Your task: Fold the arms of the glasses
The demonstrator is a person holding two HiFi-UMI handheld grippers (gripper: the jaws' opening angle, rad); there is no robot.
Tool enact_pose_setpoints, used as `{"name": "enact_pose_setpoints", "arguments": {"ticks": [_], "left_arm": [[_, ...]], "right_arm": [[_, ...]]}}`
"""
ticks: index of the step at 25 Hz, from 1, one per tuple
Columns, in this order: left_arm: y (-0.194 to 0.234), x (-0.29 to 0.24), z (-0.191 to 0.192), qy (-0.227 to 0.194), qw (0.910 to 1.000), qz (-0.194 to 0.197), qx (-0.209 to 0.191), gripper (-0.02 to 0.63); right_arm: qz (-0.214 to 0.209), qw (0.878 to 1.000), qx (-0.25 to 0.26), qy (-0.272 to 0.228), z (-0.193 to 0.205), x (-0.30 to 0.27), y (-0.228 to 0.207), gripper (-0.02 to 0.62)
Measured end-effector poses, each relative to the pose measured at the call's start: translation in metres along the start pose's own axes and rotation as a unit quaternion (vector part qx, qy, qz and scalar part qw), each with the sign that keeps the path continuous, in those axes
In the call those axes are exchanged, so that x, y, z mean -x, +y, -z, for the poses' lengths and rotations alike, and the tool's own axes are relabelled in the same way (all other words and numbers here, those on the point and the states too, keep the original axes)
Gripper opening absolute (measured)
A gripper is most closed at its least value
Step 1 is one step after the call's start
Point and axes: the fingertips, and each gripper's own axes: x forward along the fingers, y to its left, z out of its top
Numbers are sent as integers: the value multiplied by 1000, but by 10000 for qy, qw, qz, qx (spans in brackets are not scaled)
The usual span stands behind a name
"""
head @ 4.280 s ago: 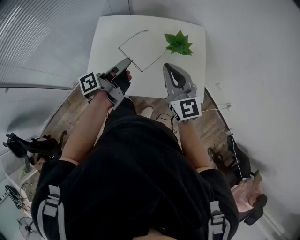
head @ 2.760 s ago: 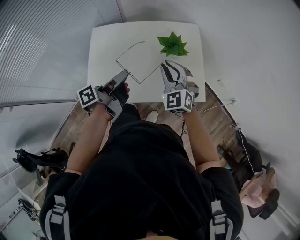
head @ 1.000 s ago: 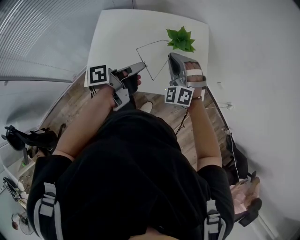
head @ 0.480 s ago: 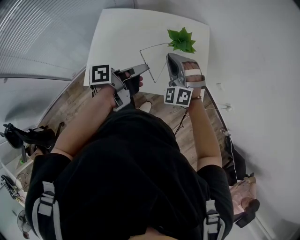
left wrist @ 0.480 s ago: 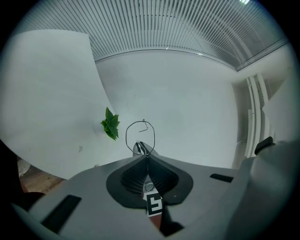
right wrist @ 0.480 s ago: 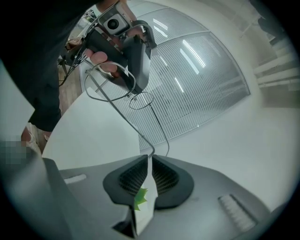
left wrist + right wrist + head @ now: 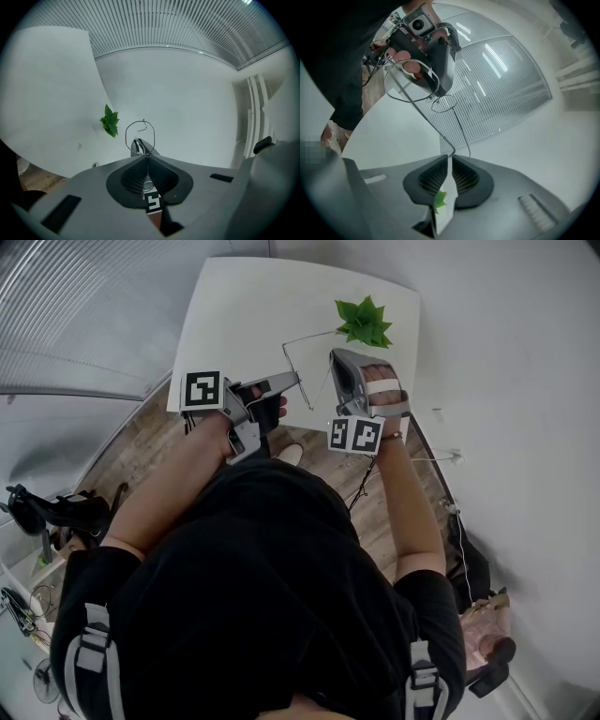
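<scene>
Just above the white bench (image 7: 234,315), my left fingers (image 7: 279,382) pinch the front of the wire glasses (image 7: 296,371) to steady it, while my right fingers (image 7: 343,367) clamp one arm's tip (near a green plant (image 7: 364,322)), seemingly ready to swing it inward.

There is one pair of glasses (image 7: 309,337), one green plant (image 7: 363,322) and one white worktop (image 7: 234,315). Two grippers show, the left gripper (image 7: 293,380) and the right gripper (image 7: 336,358); each has two fingers (image 7: 129,176), four in all, and each bears one cube with square markers, the left cube (image 7: 202,390) and the right cube (image 7: 354,434), two in all. One person (image 7: 262,596) is in view with two hands, the left hand (image 7: 255,405) and the right hand (image 7: 377,382), one on each gripper.
</scene>
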Motion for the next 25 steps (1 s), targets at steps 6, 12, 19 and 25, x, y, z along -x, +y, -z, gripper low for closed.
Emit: {"name": "enact_pose_setpoints", "arguments": {"ticks": [6, 12, 19, 25], "left_arm": [[-3, -1, 3, 98, 9999, 63, 26, 14], [-3, -2, 5, 149, 9998, 122, 72, 14], [-5, -2, 8, 201, 9995, 195, 134, 14], [-4, -3, 9, 237, 9994, 213, 143, 14]], "right_arm": [[29, 9996, 130, -254, -5, 0, 1, 41], [43, 9990, 275, -351, -11, 0, 2, 41], [78, 9975, 489, -501, -22, -2, 2, 44], [65, 9964, 564, -623, -31, -5, 2, 44]]}}
